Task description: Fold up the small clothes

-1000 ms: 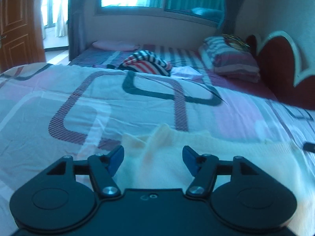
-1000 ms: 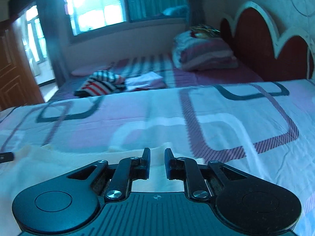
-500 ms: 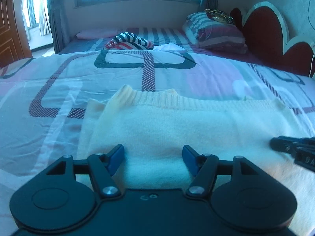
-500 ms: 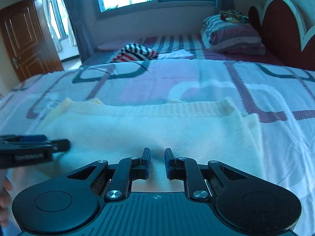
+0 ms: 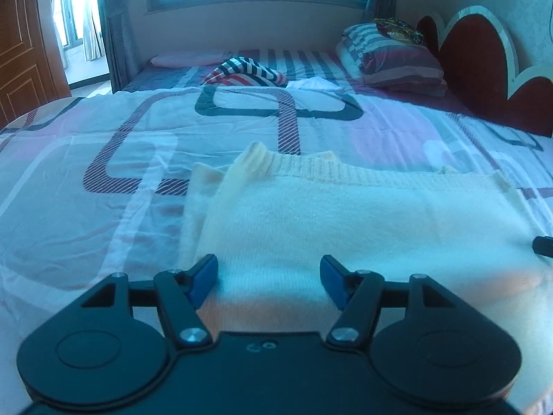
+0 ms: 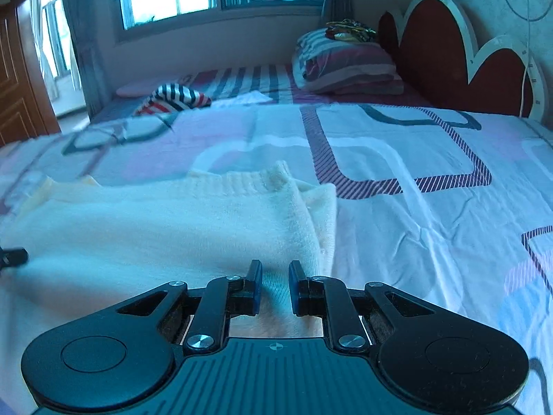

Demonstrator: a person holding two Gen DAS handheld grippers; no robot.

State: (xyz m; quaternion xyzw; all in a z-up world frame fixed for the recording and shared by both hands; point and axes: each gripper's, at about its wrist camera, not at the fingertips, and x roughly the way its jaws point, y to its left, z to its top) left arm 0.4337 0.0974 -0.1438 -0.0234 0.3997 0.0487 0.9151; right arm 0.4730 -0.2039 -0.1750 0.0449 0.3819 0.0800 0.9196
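Observation:
A cream knitted sweater [image 5: 345, 214] lies flat on the patterned bed cover, ribbed edge toward the far side. My left gripper [image 5: 269, 266] stands open over the sweater's near left part, cloth showing in the wide space between its blue pads. My right gripper [image 6: 275, 269] hovers over the near right part of the sweater [image 6: 172, 221], close to its folded right edge. Its jaws are a narrow gap apart and I see no cloth pinched. Each gripper's tip shows at the edge of the other's view: the right gripper's tip [image 5: 544, 245], the left gripper's tip [image 6: 13, 256].
The bed cover [image 5: 103, 207] stretches wide on both sides of the sweater. Farther back lie a striped garment [image 5: 245, 72], a white cloth [image 5: 314, 84] and stacked pillows [image 5: 390, 58]. A red headboard [image 5: 484, 69] is at the right, a wooden door [image 5: 24, 52] at the left.
The sweater has come fully into both views. The left gripper has shifted toward its left edge, the right gripper toward its right edge, so they stand farther apart. Jaw gaps look unchanged.

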